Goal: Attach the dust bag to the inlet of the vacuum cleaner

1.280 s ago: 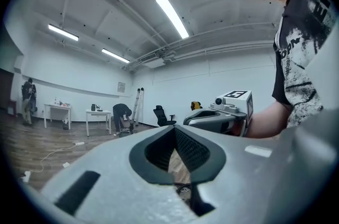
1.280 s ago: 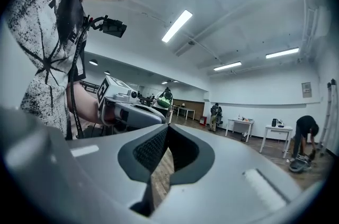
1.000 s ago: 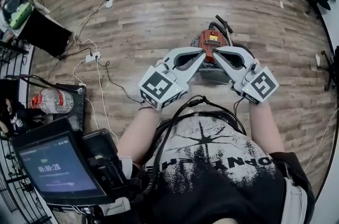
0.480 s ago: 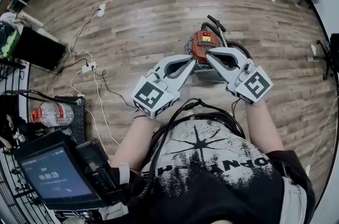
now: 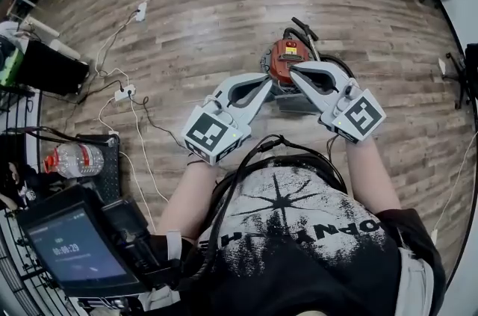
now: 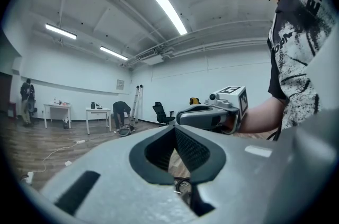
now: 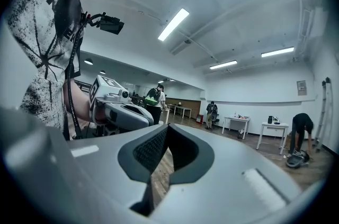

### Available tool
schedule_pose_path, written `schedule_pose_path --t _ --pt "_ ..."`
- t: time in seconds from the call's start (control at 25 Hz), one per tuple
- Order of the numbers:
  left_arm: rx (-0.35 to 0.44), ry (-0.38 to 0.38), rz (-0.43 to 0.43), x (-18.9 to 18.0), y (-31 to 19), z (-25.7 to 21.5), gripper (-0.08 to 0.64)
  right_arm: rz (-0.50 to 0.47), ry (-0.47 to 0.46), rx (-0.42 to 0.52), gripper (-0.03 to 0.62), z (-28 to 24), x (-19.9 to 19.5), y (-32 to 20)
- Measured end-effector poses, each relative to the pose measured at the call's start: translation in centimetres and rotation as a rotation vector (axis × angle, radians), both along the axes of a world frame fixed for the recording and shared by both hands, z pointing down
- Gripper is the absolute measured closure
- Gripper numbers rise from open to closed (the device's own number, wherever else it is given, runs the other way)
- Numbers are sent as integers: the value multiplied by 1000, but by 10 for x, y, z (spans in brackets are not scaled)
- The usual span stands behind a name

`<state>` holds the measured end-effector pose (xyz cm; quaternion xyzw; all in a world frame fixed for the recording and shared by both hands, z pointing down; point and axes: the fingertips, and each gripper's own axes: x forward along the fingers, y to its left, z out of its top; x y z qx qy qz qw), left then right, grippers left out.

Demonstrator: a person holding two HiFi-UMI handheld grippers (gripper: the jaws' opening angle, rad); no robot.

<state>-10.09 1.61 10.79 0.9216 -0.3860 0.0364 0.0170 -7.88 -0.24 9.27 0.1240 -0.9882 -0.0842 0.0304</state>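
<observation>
Grey plastic left gripper (image 5: 269,81) and right gripper (image 5: 296,70), jaws closed on nothing, hover with tips close together over a red-topped canister vacuum cleaner (image 5: 286,53).

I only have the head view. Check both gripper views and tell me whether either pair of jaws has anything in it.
Observer: In its own view the left gripper has its jaws together with nothing between them.
Operator: Now the right one.
Observer: The right gripper also has its jaws together and is empty.
Operator: Report anyone else in the room.
Observer: The right gripper view shows a person bending down beside a white table at the far wall, outside your view.
</observation>
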Motion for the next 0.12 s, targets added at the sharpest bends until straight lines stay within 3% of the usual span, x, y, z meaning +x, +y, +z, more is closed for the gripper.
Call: schedule_pose_path --t 0.12 --pt "2 2 -5 -1 -2 4 557 -3 -9 8 586 2 -1 -2"
